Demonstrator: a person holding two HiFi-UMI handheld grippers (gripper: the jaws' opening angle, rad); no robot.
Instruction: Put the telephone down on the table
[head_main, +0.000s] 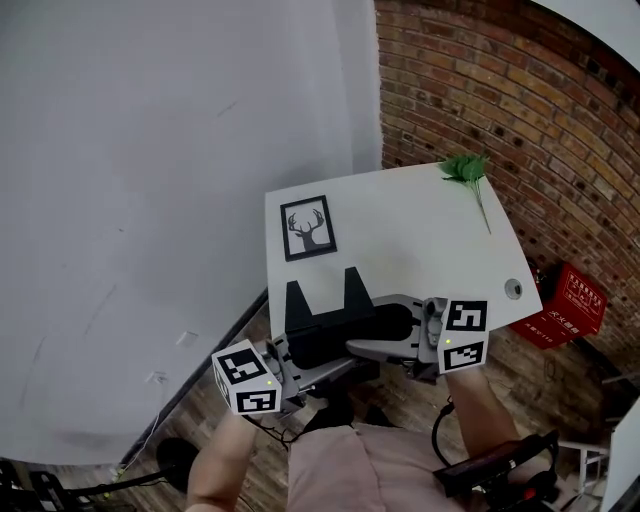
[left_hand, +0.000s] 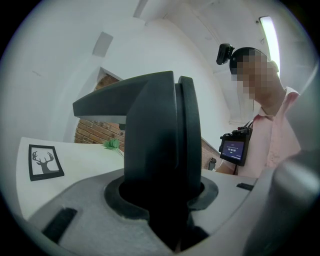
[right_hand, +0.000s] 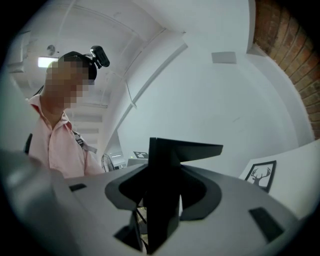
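A black telephone (head_main: 335, 318) with two raised prongs hangs over the near edge of the white table (head_main: 420, 235), held from both ends. My left gripper (head_main: 298, 352) is shut on its left end, where the dark body (left_hand: 160, 135) fills the space between the jaws. My right gripper (head_main: 388, 338) is shut on its right end, with the phone's angular black edge (right_hand: 167, 185) wedged between the jaws. The phone's underside is hidden, so I cannot tell whether it touches the tabletop.
A framed deer picture (head_main: 307, 227) lies on the table behind the phone. A green sprig (head_main: 467, 170) rests at the far right corner, and a round grommet (head_main: 513, 289) sits near the right edge. A red crate (head_main: 565, 305) stands by the brick wall (head_main: 500, 90).
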